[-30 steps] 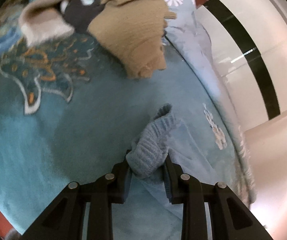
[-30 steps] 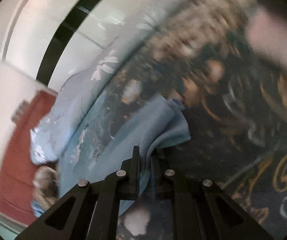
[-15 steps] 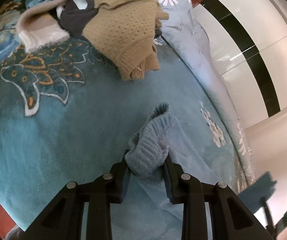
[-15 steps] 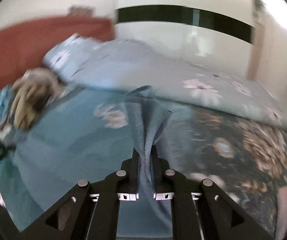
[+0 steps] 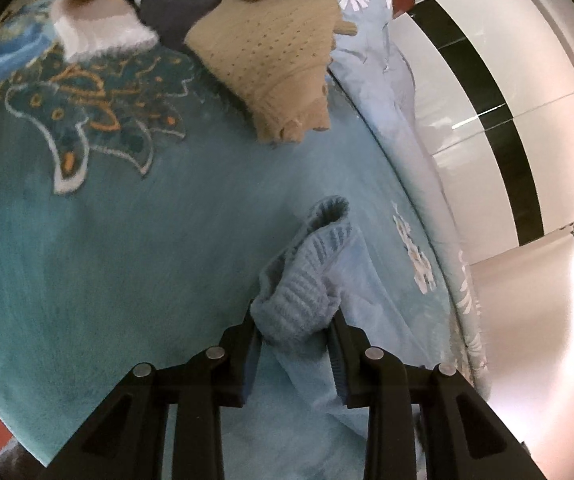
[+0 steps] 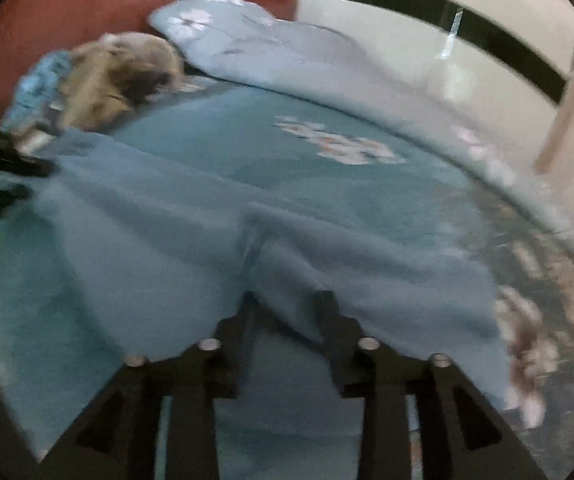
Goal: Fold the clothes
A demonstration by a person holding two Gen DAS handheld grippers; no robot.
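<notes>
**Both claws on the light blue sweater, spread over the teal blanket**

No container shows in either view; the clothes lie loose. A heap of unfolded garments (image 5: 247,32), with a tan knit on top, a dark piece and a pinkish-white one beside it, sits on the teal blanket (image 5: 127,240) at its far end, well apart from the sweater. The blanket carries a leaf pattern in white and orange near the heap and white flowers (image 6: 339,144) toward its edge. Beyond the blanket's edge runs a pale blue quilt with daisies (image 5: 371,64), and past that a white wall with a black band (image 5: 487,92). A red-brown headboard (image 6: 87,4) rises behind the heap in the right wrist view.

The light blue sweater (image 6: 247,240) lies spread on the blanket, between the two claws. The left gripper (image 5: 295,324) is partly closed, its fingers pressed on either side of a bunched, ribbed part of the sweater that stands up ahead of the fingertips. The right gripper (image 6: 287,304) shows its fingers set moderately apart, with a fold of the sweater's edge lying between them; the picture is blurred, and whether the pads actually clamp the cloth I cannot tell.
</notes>
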